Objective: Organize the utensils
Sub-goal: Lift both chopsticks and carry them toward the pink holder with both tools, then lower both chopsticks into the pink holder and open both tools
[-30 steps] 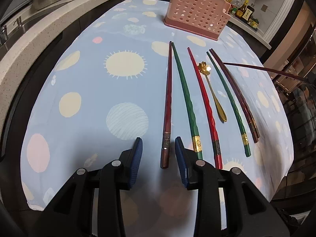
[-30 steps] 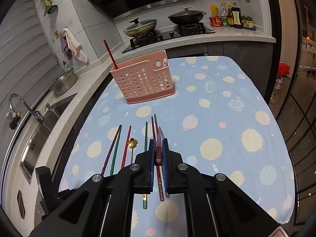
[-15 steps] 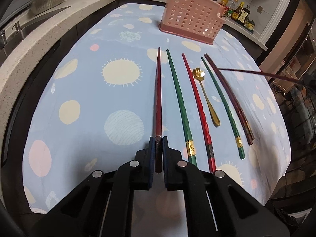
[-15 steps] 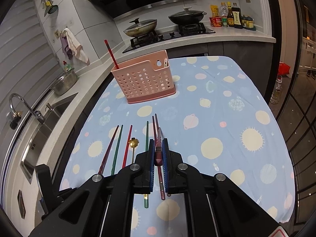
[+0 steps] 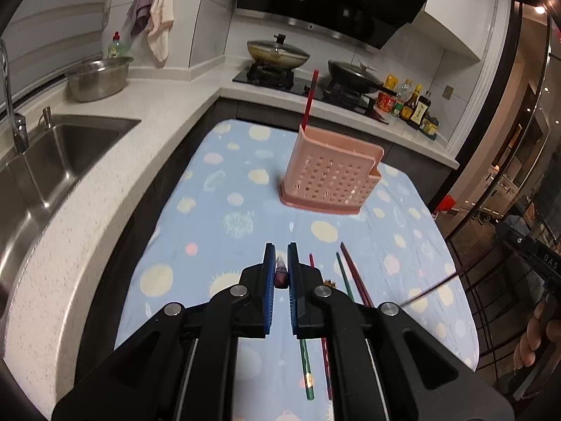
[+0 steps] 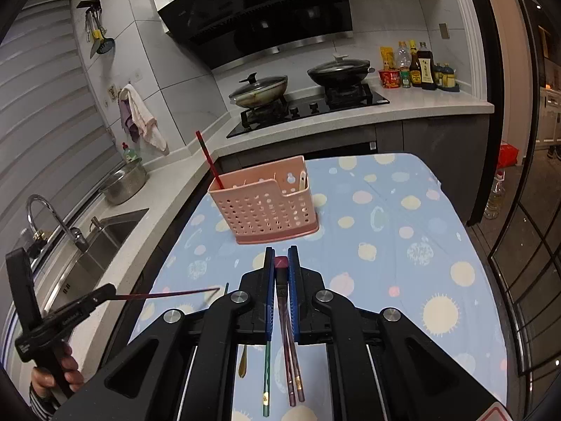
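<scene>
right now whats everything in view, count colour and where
utensil basket: 1, pink, far end of the table
chopstick in basket: 1, red, leaning out of its left end
chopsticks on cloth: at least 4, green, red and dark red, lying near the grippers
spoon: 1, gold, among them
tablecloth: 1, light blue with dots, over the table
pans: 2, lidded, on the stove
metal bowl: 1, steel, beside the sink
bottles: several, right of the stove
left gripper: shut on a dark red chopstick
right gripper: shut on another dark red chopstick
</scene>
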A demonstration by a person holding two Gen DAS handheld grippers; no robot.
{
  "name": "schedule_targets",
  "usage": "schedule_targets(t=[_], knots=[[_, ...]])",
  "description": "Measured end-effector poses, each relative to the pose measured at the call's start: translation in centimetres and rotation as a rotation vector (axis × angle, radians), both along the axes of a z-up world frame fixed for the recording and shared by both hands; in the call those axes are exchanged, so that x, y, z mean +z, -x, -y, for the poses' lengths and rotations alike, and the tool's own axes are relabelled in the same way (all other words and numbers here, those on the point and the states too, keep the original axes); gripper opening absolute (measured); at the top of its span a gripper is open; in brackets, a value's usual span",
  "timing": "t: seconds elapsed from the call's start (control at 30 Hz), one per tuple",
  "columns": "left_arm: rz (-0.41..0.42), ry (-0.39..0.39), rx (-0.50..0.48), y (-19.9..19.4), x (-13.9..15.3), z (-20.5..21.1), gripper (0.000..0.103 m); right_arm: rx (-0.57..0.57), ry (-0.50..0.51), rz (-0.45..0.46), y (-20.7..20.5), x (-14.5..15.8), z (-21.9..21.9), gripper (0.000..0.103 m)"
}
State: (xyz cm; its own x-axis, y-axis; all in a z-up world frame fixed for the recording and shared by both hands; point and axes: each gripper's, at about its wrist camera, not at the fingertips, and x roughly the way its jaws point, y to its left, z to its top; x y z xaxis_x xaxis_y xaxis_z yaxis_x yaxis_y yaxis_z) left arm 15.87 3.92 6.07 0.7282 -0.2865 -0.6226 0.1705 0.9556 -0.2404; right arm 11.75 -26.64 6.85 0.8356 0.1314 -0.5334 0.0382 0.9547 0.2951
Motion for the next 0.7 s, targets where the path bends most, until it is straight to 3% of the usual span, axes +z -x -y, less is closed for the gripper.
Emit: schedule_targets(t=[0.37, 0.7], knots=[[0.144, 0.043, -0.038, -5.1, 7.7, 1.8, 0.007, -0.008, -0.033, 0.086, -4.1, 4.1, 2.0, 0.007], [0.317, 0.069, -0.059, -10.7, 14.9, 5.1, 0.007, 0.001, -0.048, 0.194, -11.0, 9.2, 2.4, 0.007]])
